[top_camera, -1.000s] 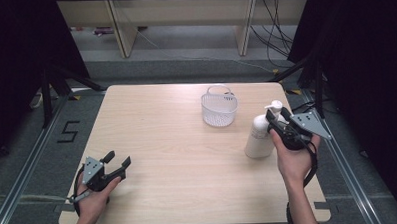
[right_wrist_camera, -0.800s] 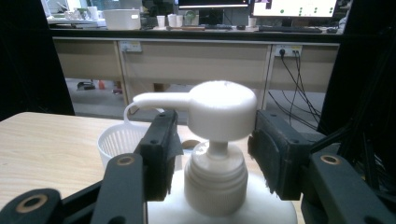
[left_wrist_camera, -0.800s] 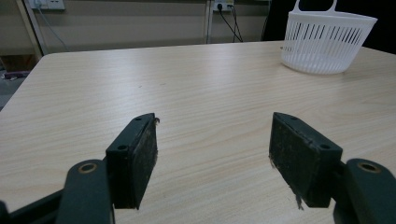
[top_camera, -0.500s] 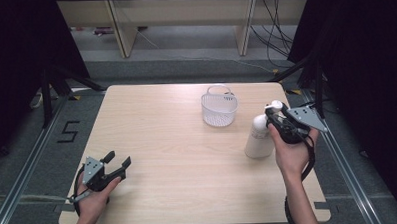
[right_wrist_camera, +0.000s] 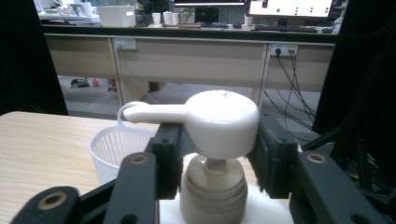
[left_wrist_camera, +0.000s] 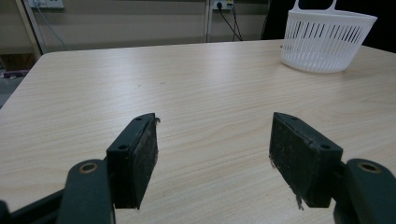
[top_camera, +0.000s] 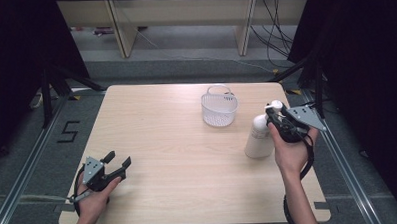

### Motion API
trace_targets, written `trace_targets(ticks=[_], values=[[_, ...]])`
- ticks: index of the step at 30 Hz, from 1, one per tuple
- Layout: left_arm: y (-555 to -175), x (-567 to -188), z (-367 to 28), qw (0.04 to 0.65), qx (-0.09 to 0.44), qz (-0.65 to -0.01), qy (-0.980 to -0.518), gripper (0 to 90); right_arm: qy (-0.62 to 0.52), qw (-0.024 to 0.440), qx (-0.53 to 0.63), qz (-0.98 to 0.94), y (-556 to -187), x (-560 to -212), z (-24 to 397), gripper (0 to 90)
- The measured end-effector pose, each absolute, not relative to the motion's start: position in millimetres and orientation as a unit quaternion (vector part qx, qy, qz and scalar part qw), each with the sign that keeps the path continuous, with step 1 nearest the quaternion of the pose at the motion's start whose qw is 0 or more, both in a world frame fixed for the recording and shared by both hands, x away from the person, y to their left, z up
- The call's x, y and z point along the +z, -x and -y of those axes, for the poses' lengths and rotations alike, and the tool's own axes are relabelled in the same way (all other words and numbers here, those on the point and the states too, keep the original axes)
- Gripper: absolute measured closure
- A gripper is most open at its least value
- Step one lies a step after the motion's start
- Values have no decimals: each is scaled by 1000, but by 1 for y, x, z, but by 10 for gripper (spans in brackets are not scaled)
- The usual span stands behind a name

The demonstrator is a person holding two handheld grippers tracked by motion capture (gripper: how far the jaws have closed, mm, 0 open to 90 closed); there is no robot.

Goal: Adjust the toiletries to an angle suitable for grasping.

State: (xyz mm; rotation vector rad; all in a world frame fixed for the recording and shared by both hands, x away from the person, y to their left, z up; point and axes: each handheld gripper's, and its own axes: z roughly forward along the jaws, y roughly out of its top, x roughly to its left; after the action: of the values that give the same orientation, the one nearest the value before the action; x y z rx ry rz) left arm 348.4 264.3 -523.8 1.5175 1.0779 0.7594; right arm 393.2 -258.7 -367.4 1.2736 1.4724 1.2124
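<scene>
A white pump bottle stands upright near the right edge of the wooden table. My right gripper is shut on its neck just under the pump head, one jaw on each side. In the right gripper view the spout points left, toward the white basket. My left gripper rests low at the table's front left corner. It is open, and bare wood shows between its fingers.
A white slotted plastic basket with a handle stands behind and left of the bottle, and at the upper right in the left gripper view. Dark frame posts and cables stand beyond the table's edges.
</scene>
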Motion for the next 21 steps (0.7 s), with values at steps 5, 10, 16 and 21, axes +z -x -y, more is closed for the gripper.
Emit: trace_targets(ticks=[5, 10, 16, 21], values=[[-348, -524, -264, 534, 318, -454, -638, 319, -501, 420, 480, -585, -393, -368, 259, 598], [-348, -524, -264, 534, 318, -454, -638, 319, -503, 419, 483, -582, -393, -368, 258, 600], [-348, -524, -264, 533, 318, -454, -639, 319, -503, 421, 494, -571, -390, -363, 259, 601], [-348, -524, -264, 533, 318, -454, -639, 319, -499, 429, 495, -568, -388, -358, 261, 601]])
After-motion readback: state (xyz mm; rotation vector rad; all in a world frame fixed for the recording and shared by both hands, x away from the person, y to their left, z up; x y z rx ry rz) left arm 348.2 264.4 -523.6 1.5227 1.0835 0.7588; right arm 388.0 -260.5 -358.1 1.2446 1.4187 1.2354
